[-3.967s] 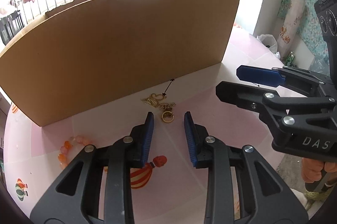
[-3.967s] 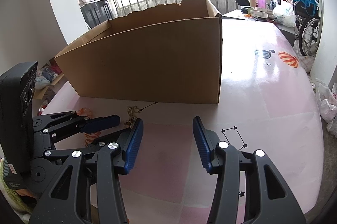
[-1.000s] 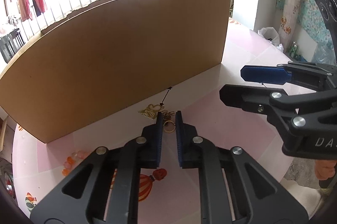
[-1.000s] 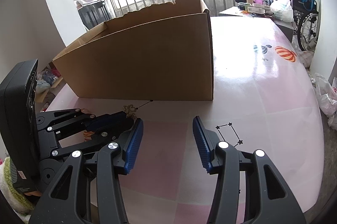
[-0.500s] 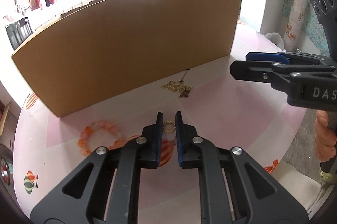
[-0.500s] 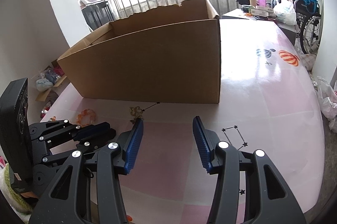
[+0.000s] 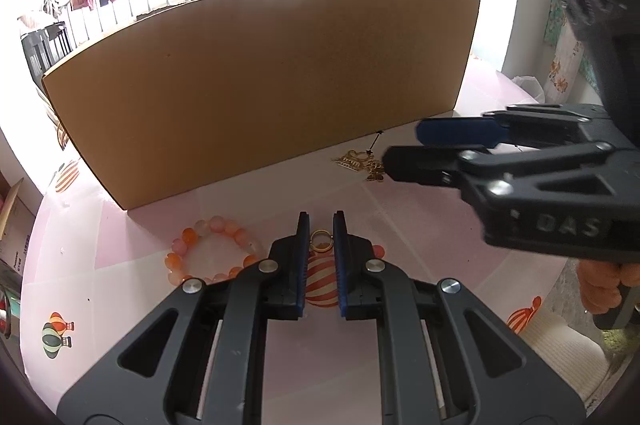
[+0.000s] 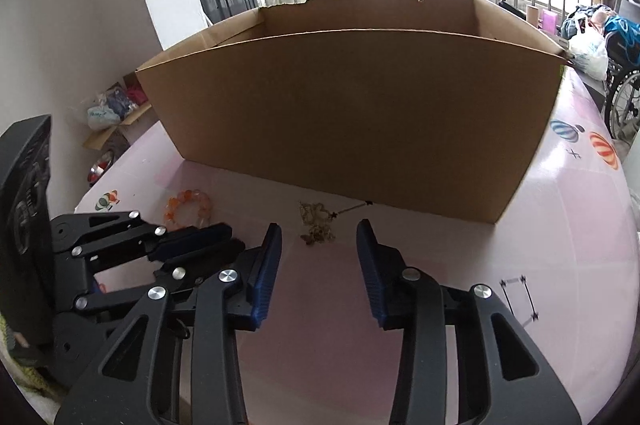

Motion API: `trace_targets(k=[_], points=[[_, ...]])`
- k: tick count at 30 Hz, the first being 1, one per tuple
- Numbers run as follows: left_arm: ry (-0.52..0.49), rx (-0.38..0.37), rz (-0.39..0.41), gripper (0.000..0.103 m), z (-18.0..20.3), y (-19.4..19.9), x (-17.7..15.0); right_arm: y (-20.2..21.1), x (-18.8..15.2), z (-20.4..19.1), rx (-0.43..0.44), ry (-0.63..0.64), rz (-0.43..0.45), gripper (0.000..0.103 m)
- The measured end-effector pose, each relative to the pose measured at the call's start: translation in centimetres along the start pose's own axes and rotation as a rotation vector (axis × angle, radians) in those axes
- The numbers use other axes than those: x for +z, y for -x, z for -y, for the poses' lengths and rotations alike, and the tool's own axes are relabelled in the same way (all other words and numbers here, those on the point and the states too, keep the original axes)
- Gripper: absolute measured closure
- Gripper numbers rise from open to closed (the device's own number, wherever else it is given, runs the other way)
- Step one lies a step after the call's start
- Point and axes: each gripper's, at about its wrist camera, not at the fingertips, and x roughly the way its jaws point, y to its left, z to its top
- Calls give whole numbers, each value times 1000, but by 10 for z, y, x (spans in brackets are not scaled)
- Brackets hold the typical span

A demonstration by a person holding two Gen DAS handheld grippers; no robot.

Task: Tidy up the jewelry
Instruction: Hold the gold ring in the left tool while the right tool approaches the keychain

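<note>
My left gripper (image 7: 321,225) is shut on a small gold ring (image 7: 321,240) and holds it above the pink table. An orange bead bracelet (image 7: 210,251) lies on the table to its left; it also shows in the right wrist view (image 8: 188,209). A gold chain necklace (image 7: 360,163) lies by the foot of the large cardboard box (image 7: 260,85). My right gripper (image 8: 318,237) is open, just in front of the necklace (image 8: 318,223), with nothing between its fingers. The open box (image 8: 360,113) stands behind it.
The pink table (image 8: 560,225) has balloon prints and its edge runs close on the left and right. A wheelchair (image 8: 620,97) and bags stand beyond the table at the right. Clothes hang at a railed window behind the box.
My left gripper closed on the gold ring, lifted it off the pile and drew back. My right gripper has moved left and forward toward the necklace, still open.
</note>
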Motion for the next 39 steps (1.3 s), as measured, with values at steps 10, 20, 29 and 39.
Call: trace_targets(k=[10,20,29,39], points=[[7,-8,22,92,-10,6,-11,-23,3,-4,-22,15,-38,84],[13,-11,33,92,-14,8,-19,-17,-2,9,7,-55,-31,99],[13,-11,32,92,-13,6,-17,3,-5,35,46,-177,10,99],[12,-11,32,92,-13,6,-16,-4,7,13,21,-45,-26,72]])
